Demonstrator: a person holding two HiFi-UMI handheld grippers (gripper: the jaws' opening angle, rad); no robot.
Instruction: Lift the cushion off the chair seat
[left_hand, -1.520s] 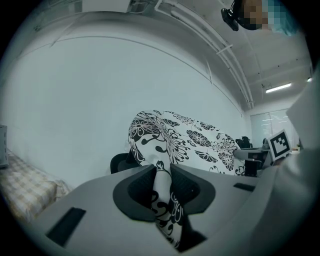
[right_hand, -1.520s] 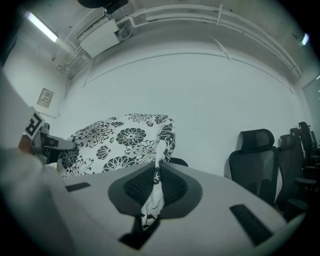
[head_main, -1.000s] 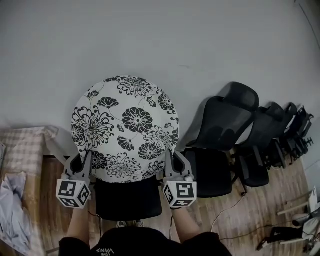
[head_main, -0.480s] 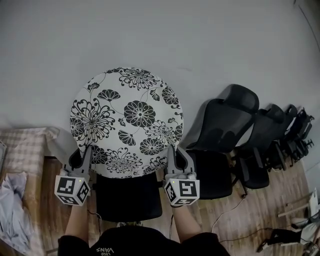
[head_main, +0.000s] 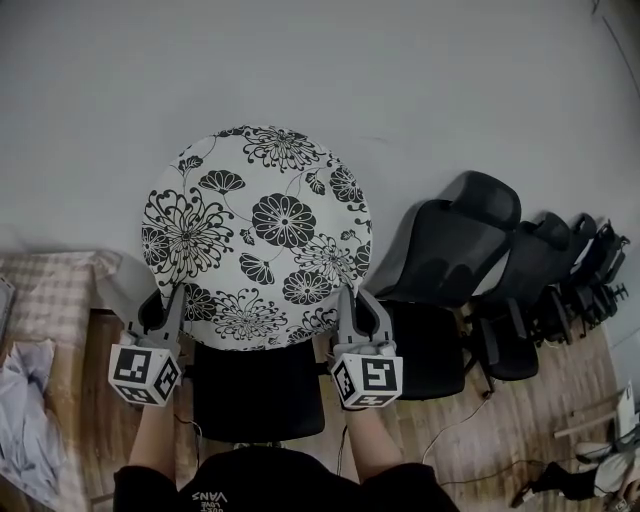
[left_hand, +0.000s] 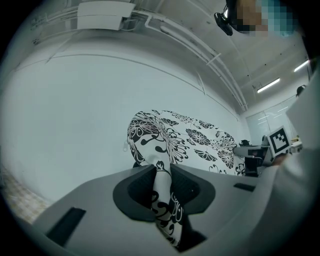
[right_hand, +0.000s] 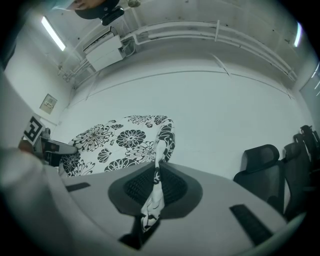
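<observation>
A round white cushion (head_main: 255, 235) with black flowers hangs in the air above a black chair seat (head_main: 257, 390), tilted up toward the wall. My left gripper (head_main: 172, 300) is shut on the cushion's lower left edge; the floral cloth (left_hand: 162, 192) is pinched between its jaws. My right gripper (head_main: 345, 302) is shut on the lower right edge, with a fold of the cushion (right_hand: 152, 195) squeezed flat between its pads. In both gripper views the cushion (right_hand: 120, 142) spreads out beyond the jaws against the pale wall.
A row of black office chairs (head_main: 450, 260) stands to the right along the grey wall. A checked cloth (head_main: 45, 300) and crumpled fabric (head_main: 20, 410) lie at the left. The floor (head_main: 480, 430) is wood, with cables on it.
The cushion has risen further above the chair seat with both grippers still on its lower edge. The grippers stayed about where they were.
</observation>
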